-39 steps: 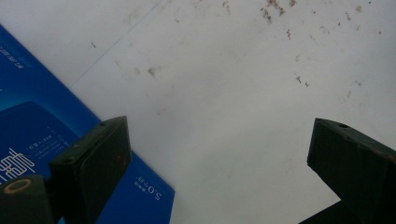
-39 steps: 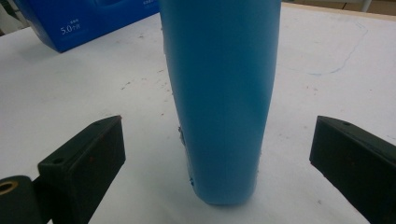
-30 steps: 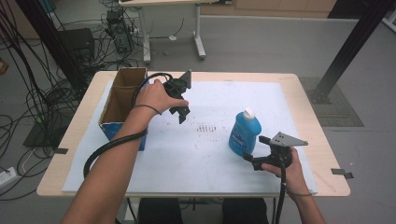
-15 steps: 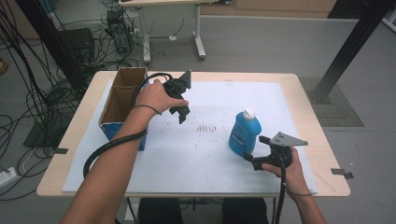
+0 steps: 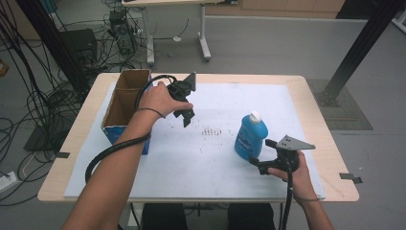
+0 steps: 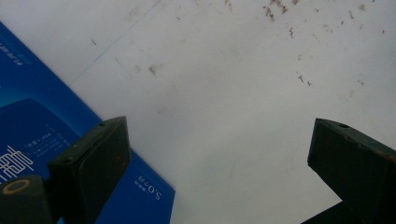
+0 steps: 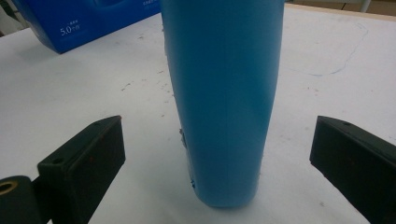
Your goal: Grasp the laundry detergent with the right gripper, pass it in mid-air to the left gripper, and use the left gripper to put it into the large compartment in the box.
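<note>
An upright blue bottle (image 5: 251,138) with a white cap stands right of the table's middle on the white sheet (image 5: 206,158). Just in front of it, low over the sheet, my right gripper (image 5: 261,153) is open. In the right gripper view the blue bottle (image 7: 224,93) stands a little ahead of my right gripper (image 7: 217,140), in line with the gap between the wide-apart jaws and touching neither. My left gripper (image 5: 186,117) hangs open over the sheet beside the cardboard box (image 5: 123,103), jaws pointing down. In the left gripper view my left gripper (image 6: 219,140) holds nothing.
The open-topped box has a blue printed side (image 6: 28,135), which also appears behind the bottle as the blue box (image 7: 84,18). Brown specks (image 5: 212,131) mark the sheet's middle. Cables trail from both grippers. Desk legs and wires stand on the floor beyond the table.
</note>
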